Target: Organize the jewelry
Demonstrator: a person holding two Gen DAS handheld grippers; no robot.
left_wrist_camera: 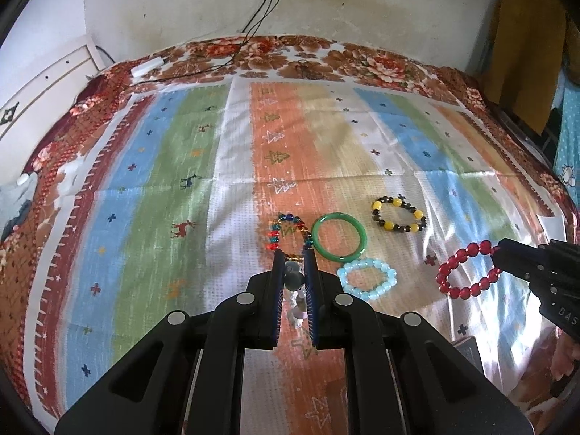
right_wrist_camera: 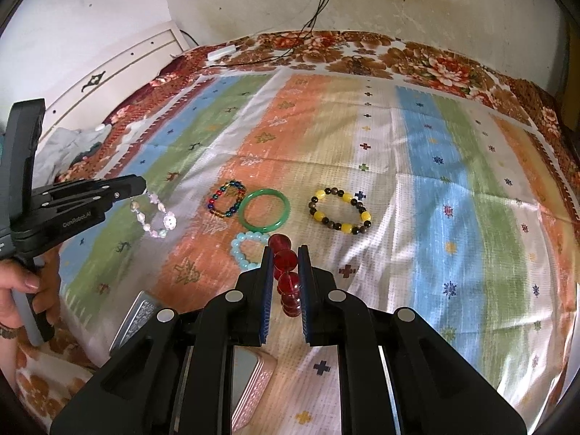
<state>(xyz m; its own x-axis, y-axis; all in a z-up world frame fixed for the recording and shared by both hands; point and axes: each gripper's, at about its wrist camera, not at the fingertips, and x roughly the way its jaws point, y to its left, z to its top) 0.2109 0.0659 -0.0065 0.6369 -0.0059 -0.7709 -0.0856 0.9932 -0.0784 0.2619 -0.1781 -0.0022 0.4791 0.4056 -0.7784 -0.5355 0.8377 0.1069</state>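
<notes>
Both views ride on a gripper and look steeply down along its fingers toward the far, wall-side edge of the bed [left_wrist_camera: 224, 166], from close above the near edge; the left wrist view sits further left, the right further right; both share the striped cloth's middle and the green bangle [left_wrist_camera: 339, 236] [right_wrist_camera: 266, 210]; each catches the other gripper at its side.

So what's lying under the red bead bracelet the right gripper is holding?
The red bead bracelet hangs from the right gripper, clear of the striped cloth. Only bare cloth shows through and around its loop. The pale blue bracelet lies beside it, not beneath. The gripper hides the cloth directly under its fingers.
</notes>
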